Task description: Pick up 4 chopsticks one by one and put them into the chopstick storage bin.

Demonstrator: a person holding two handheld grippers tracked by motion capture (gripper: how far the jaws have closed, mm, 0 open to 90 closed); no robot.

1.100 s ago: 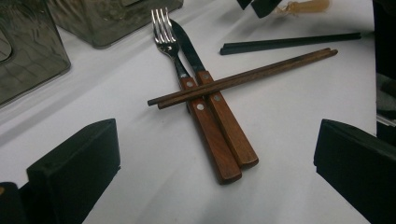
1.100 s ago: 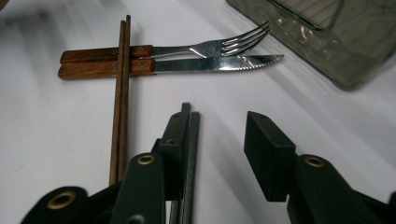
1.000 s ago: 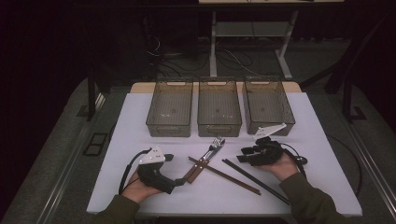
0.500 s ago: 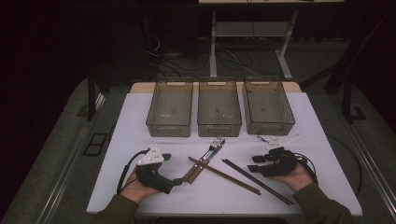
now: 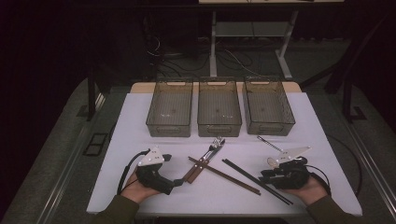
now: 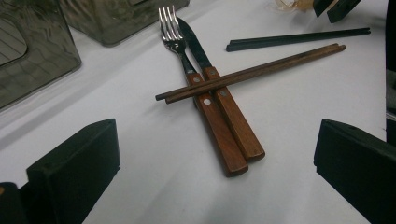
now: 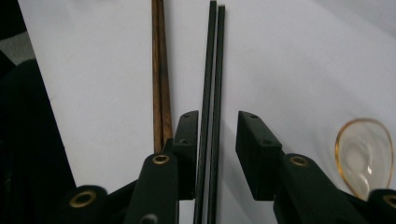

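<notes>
The black chopsticks lie on the white worktop, at the lower right of the high view, and run between the jaws of the right tool. These jaws have just been closing but do not yet press the sticks, so they grasp nothing. If they close unevenly, I think one stick may roll out, or the brown chopsticks just beside may be pushed. The left tool stands wide open and empty, near the fork and knife.

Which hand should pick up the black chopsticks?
Right. The right gripper already straddles the black chopsticks, its jaws closing in but not yet pressing. The left gripper sits by the fork and knife handles.
</notes>
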